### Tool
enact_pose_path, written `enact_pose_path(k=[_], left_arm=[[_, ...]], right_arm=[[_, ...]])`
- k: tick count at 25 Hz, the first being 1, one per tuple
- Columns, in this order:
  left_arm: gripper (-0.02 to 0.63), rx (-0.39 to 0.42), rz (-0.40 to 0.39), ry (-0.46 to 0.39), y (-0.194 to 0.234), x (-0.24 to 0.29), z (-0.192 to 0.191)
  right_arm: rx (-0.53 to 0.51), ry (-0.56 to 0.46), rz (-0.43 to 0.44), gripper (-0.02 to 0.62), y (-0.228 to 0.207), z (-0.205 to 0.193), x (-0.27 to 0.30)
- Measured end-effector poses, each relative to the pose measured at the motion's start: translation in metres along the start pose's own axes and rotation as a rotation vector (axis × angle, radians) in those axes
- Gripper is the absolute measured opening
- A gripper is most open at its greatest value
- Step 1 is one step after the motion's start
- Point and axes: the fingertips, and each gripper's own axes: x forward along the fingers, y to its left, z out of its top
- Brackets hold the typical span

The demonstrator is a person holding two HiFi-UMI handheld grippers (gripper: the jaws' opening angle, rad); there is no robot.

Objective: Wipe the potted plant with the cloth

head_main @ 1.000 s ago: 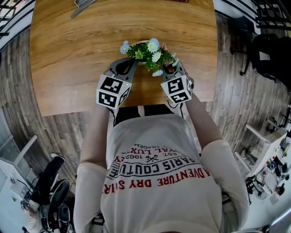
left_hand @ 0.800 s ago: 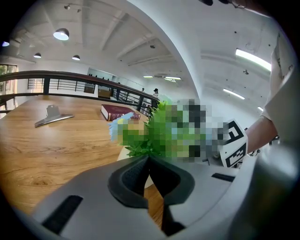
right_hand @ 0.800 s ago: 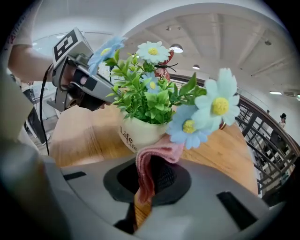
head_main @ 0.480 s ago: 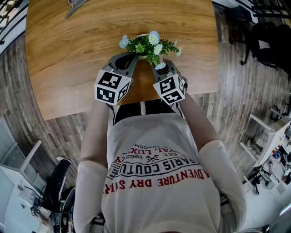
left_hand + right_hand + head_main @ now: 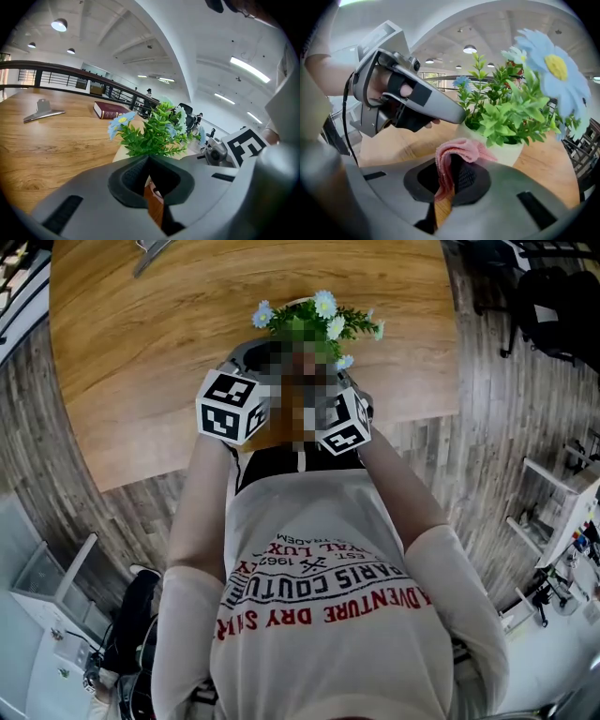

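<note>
left gripper view: the left gripper [image 5: 148,160] has its jaws pressed together with nothing between them. right beyond the tips stands the potted plant [image 5: 157,131], green leaves with pale blue and white flowers, its cream pot [image 5: 121,152] partly hidden by the jaws. it sits on a wooden table [image 5: 47,154]. far off to the left on the table lie a dark red book [image 5: 111,110] and a metal clip [image 5: 42,111].

right gripper view: the right gripper [image 5: 452,172] is pinching a pink cloth [image 5: 458,150]. a folded bunch of the cloth sticks up past the tips, right at the near wall of the pot. whether the cloth touches the pot cannot be told. the plant fills the right side, with one large blue flower [image 5: 555,70] close to the camera. the left gripper comes in from the left, held in a hand [image 5: 401,101], and its tip reaches the pot's left rim under the leaves.

head view: the plant stands near the near edge of the table, about midway along it. both grippers point at it from the near side, left marker cube [image 5: 232,407] and right marker cube [image 5: 345,425] close together, just in front of the person's white shirt [image 5: 323,587].
</note>
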Motion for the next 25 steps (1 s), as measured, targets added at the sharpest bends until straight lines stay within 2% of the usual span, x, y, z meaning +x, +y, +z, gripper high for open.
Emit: enact_pose_path(k=[4, 6, 9, 13, 18, 25], left_arm=[[0.015, 0.029, -0.029, 0.021, -0.001, 0.001, -0.001], [0.015, 0.018, -0.037, 0.022, 0.000, 0.001, -0.002], [0.015, -0.015, -0.037, 0.020, 0.002, 0.001, -0.002], [0.015, -0.002, -0.013, 0.017, 0.001, 0.003, -0.001], [0.015, 0.039, 0.025, 0.016, 0.001, 0.006, -0.005], [0.015, 0.111, 0.110, 0.025, -0.005, 0.010, -0.003]], right_arm=[[0.016, -0.053, -0.002, 0.035, 0.008, 0.014, -0.008], [0.018, -0.059, -0.009, 0.037, 0.009, 0.014, -0.014], [0.042, -0.051, -0.028, 0.035, 0.005, 0.006, -0.027], [0.083, -0.030, -0.067, 0.037, -0.009, -0.016, -0.047], [0.118, 0.026, -0.140, 0.037, -0.046, -0.041, -0.071], [0.148, 0.045, -0.206, 0.035, -0.132, -0.053, -0.090]])
